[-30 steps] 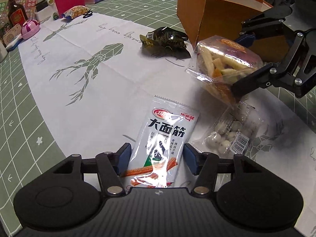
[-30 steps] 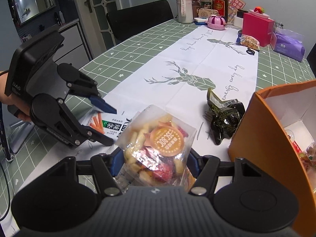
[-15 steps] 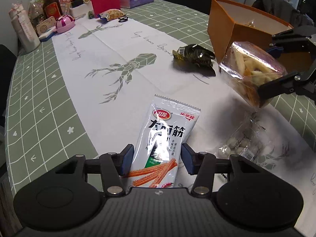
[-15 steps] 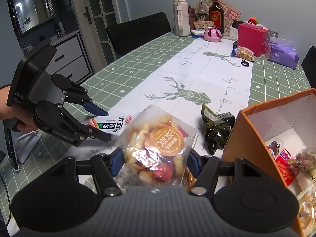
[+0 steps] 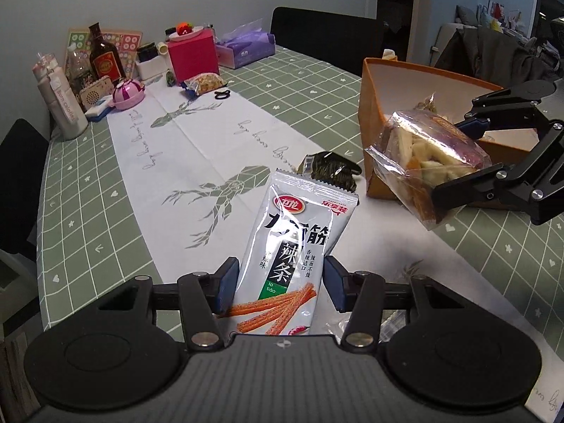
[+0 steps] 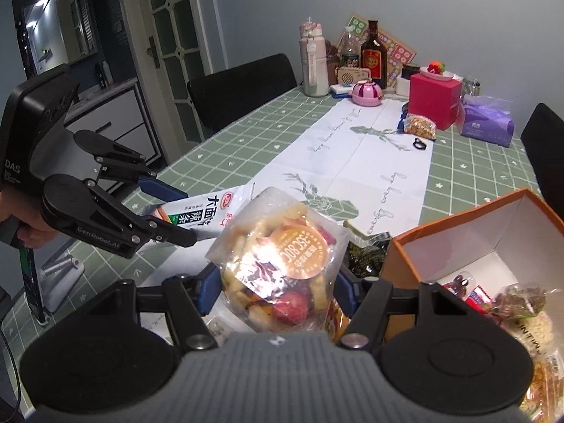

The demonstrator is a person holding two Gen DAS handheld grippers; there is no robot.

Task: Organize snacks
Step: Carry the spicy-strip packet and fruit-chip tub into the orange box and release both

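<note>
Left gripper [image 5: 280, 283] clamps a "là tiáo" packet [image 5: 299, 243]; right gripper [image 6: 276, 290] clamps a "35C 80C" bag [image 6: 282, 257].

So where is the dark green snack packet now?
In the left wrist view the dark packet lies on the white runner, just left of the orange box and behind the raised silver packet.

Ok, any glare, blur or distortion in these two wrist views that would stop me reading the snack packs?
Left wrist view: sharp; mild sheen on the silver latiao packet, print legible; fisheye bends the table edge. Right wrist view: a bright glare patch on the clear bag of mixed chips washes out part of its round label; fisheye curving at the frame edges.
</note>
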